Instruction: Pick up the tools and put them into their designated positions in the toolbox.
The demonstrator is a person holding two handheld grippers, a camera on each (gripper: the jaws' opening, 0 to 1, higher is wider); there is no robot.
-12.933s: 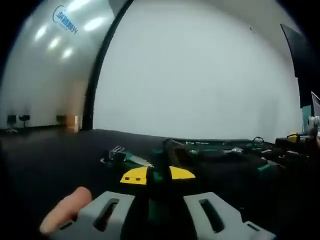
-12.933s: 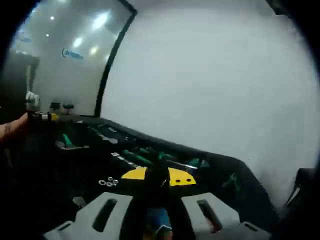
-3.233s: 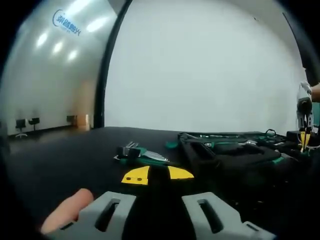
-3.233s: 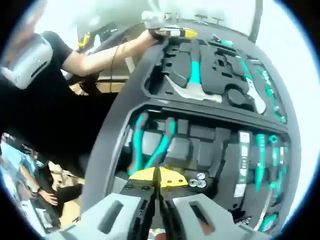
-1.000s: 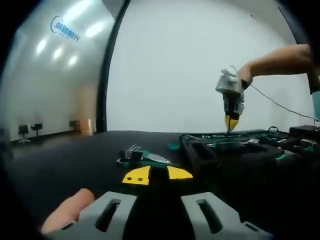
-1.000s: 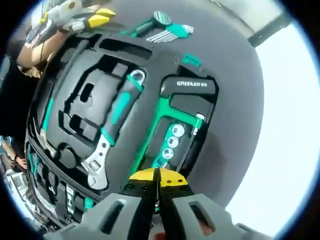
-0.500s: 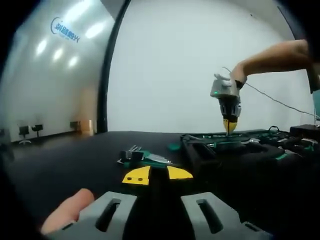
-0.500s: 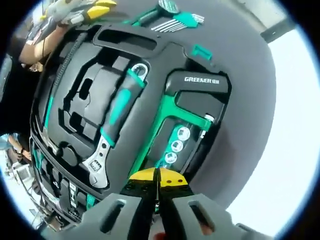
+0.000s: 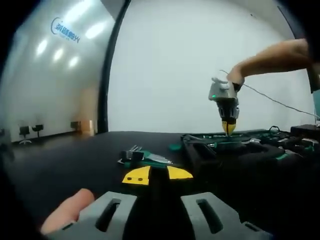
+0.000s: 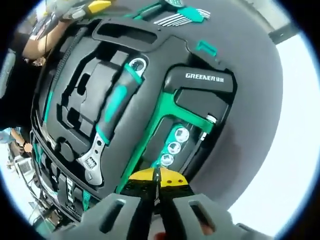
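Observation:
The black toolbox (image 10: 75, 80) lies open below my right gripper (image 10: 157, 178), whose yellow-tipped jaws are shut with nothing between them. In its moulded slots sit an adjustable wrench with a teal grip (image 10: 107, 122), a green hacksaw frame (image 10: 167, 117) and a row of sockets (image 10: 173, 147). A folding hex key set (image 10: 181, 17) lies on the table outside the box. In the left gripper view the same hex key set (image 9: 144, 158) lies just ahead of my left gripper (image 9: 157, 175), which is slightly open and holds nothing. The right gripper (image 9: 228, 126) hangs point-down over the toolbox (image 9: 235, 150).
A person's arm (image 9: 272, 55) holds the right gripper. A fingertip (image 9: 65, 218) shows beside my left jaws. The black table (image 9: 60, 160) runs to a white wall; more tools and cables lie at the far right (image 9: 300, 137). The left gripper (image 10: 89, 7) shows at the toolbox's far corner.
The right gripper has drifted a little left and lower over the toolbox, staying shut. The left gripper has stayed still and slightly open.

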